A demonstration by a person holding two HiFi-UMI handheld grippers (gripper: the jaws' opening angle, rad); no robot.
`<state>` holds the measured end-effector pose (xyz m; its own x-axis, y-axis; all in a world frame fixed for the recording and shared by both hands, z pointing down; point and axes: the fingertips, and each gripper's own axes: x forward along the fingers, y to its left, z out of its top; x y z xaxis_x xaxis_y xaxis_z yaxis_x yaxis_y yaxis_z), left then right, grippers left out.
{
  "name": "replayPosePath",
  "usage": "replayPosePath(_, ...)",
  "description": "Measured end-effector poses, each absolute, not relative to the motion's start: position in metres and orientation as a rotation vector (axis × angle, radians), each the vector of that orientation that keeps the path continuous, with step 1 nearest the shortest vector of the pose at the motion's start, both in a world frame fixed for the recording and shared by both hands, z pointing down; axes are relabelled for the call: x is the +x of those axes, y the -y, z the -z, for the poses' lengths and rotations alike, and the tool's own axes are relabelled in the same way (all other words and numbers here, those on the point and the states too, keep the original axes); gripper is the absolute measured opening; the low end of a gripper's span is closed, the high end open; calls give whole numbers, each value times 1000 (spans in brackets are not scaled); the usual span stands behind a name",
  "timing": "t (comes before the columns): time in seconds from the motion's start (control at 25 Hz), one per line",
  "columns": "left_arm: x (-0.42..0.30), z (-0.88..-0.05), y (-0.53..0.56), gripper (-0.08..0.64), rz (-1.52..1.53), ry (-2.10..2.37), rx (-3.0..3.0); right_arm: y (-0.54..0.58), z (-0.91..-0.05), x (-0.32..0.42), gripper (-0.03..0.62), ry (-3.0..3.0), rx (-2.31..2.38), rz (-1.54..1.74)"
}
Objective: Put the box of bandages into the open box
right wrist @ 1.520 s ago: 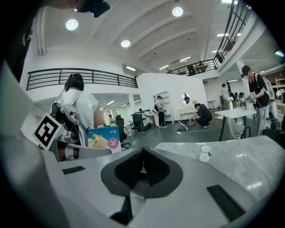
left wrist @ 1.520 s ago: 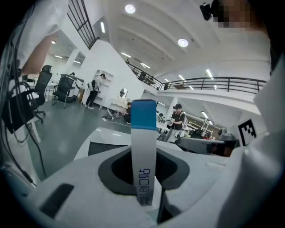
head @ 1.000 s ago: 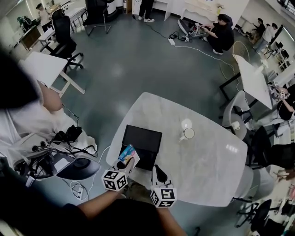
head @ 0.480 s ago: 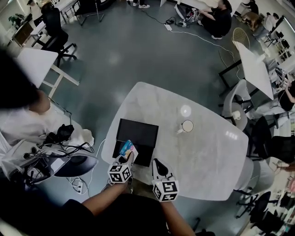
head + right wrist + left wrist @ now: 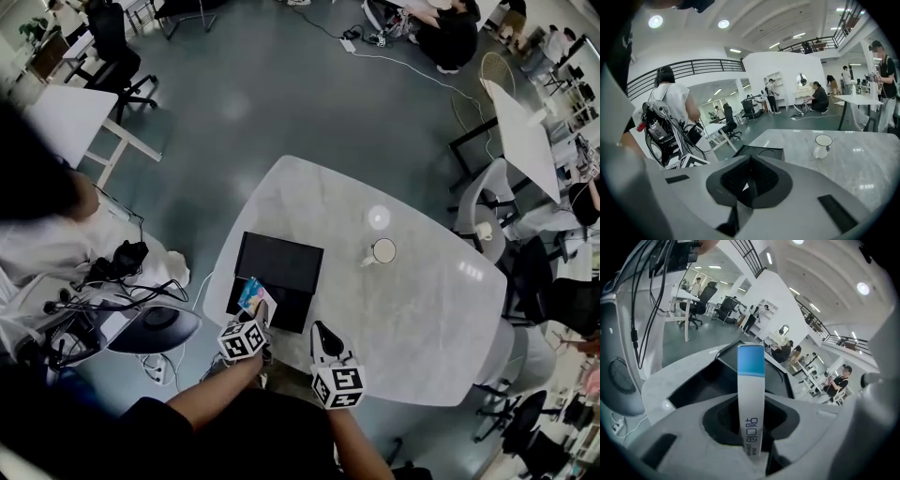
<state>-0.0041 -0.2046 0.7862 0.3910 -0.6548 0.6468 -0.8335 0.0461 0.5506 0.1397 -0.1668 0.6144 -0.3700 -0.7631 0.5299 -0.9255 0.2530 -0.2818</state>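
Note:
The bandage box (image 5: 251,297), white with a blue end, stands upright between the jaws of my left gripper (image 5: 247,322), which is shut on it. In the left gripper view the bandage box (image 5: 751,399) rises from the left gripper (image 5: 752,446), with the black open box (image 5: 712,380) just beyond it. The bandage box hangs over the near left corner of the black open box (image 5: 281,265) on the marble table (image 5: 422,319). My right gripper (image 5: 324,339) hovers shut and empty at the table's near edge, right of the open box (image 5: 761,151).
A white mug (image 5: 382,250) stands on the table right of the open box; the mug (image 5: 821,145) also shows ahead of the right gripper (image 5: 749,180). A bench with cables and gear (image 5: 103,300) lies to the left. Chairs, other tables and people ring the room.
The head view has shifted a little. My left gripper keeps its hold on the bandage box and has edged slightly toward the open box's near left corner. The right gripper has barely moved.

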Motion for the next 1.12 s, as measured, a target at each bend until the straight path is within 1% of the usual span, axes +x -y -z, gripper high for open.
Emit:
replayPosePath(0.28,5,-802,204,111,-210,1302,1663,170,-621,140,12,2259,1543,-807)
replayPosePath(0.4,7,-802,203,152,-180,1261,1644,169,-620,135,12,2261,1535,-805)
replayPosePath(0.48,6,-795,205,213,-183,1229,1638,170,-614,130,12,2259,1532,-806)
replayPosePath(0.56,4,-790,205,249,-202,1216,1634,170,-610,126,12,2259,1529,-810)
replayPosePath(0.68,6,-791,201,275,-249,1225,1640,168,-612,127,12,2266,1527,-814)
replayPosePath(0.96,15,-800,183,281,-475,1177,1666,169,-611,132,12,2273,1552,-820)
replayPosePath(1.12,35,-818,181,279,-493,1143,1674,167,-628,147,12,2273,1565,-826)
